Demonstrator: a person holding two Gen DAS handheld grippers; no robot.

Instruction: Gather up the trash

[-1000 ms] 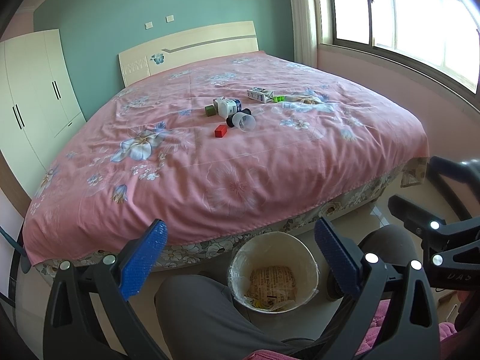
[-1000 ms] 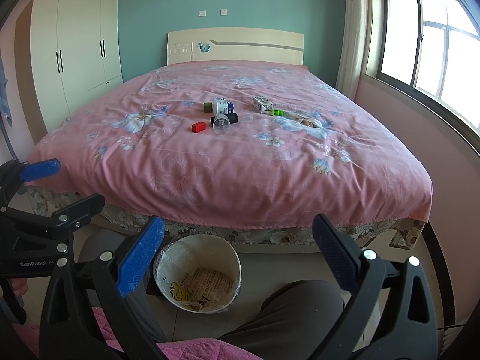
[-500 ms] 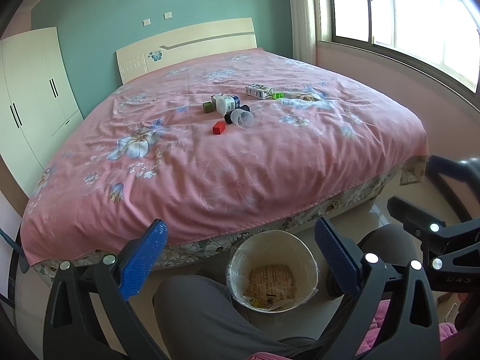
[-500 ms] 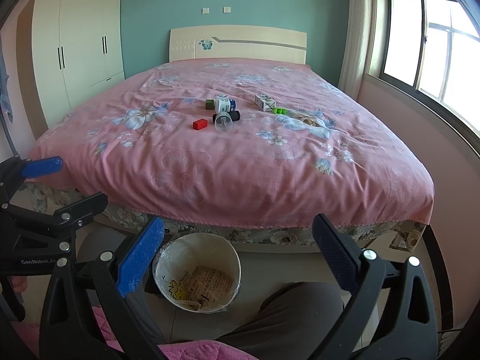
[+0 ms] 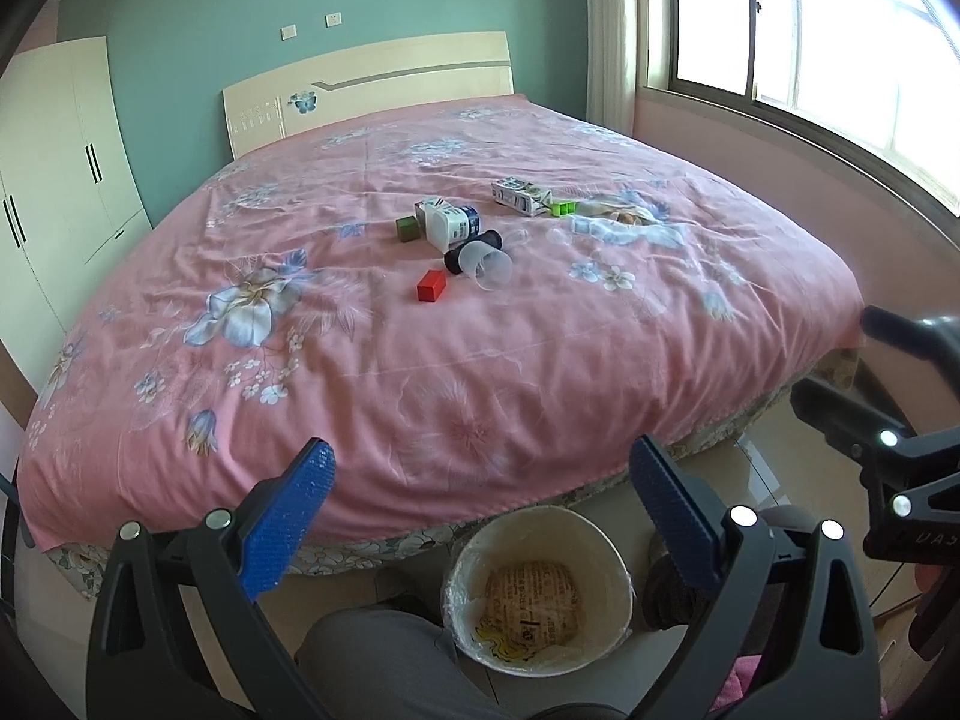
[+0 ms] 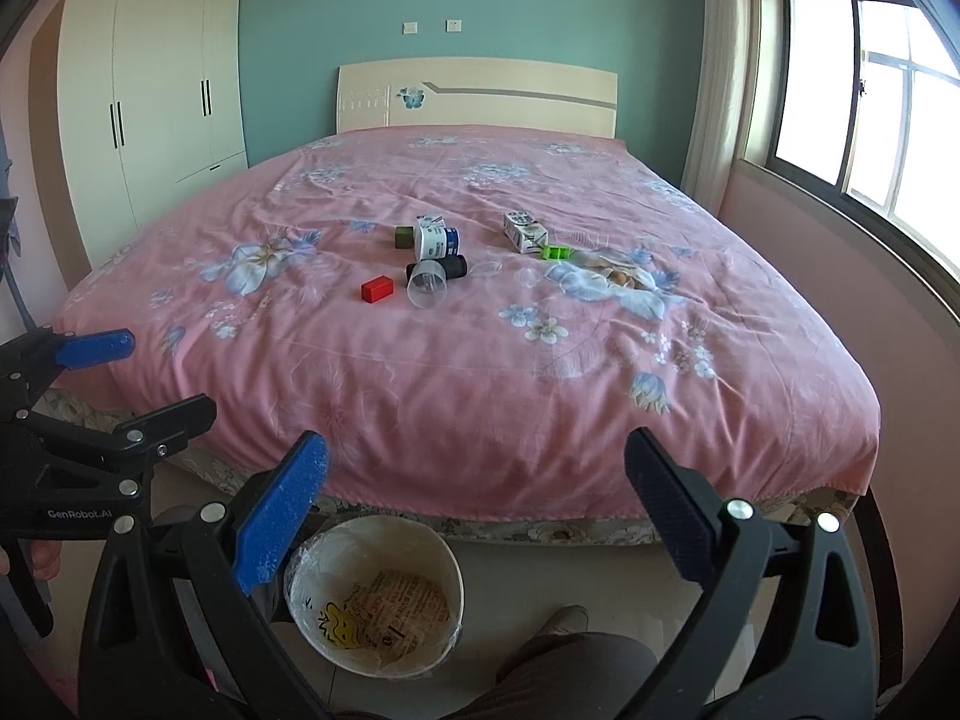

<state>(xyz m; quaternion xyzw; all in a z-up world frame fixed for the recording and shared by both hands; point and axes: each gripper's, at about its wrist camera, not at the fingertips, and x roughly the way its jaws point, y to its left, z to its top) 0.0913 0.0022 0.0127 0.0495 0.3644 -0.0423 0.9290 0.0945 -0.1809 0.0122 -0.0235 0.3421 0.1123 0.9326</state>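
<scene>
My left gripper (image 5: 480, 498) and my right gripper (image 6: 477, 492), both with jaws spread wide and holding nothing, hover level over the foot of the bed (image 6: 540, 396). Directly below and between the jaws of each sits the lined waste bin (image 6: 375, 600), on the floor against the bed's near edge; some printed paper already lies in its bottom.

The trash lies well ahead of both grippers, clustered near the middle of the pink cover: a red block (image 6: 376, 289) nearest, a clear plastic cup (image 6: 427, 289) on its side touching a black cylinder (image 6: 454, 267), a white-and-blue carton (image 6: 436, 240) beyond them with a dark green block (image 6: 404, 236) at its far left, and off to the right a small printed box (image 6: 524, 231) beside a bright green piece (image 6: 557, 252).

The step in hand, as I judge it, is the reach. To do it well I carry one gripper forward over the cover, low but clear of the fabric, and take the nearest pieces first. The cup looks light and round and may roll; I would close on it gently across its wall. The block I take across its flat sides.
</scene>
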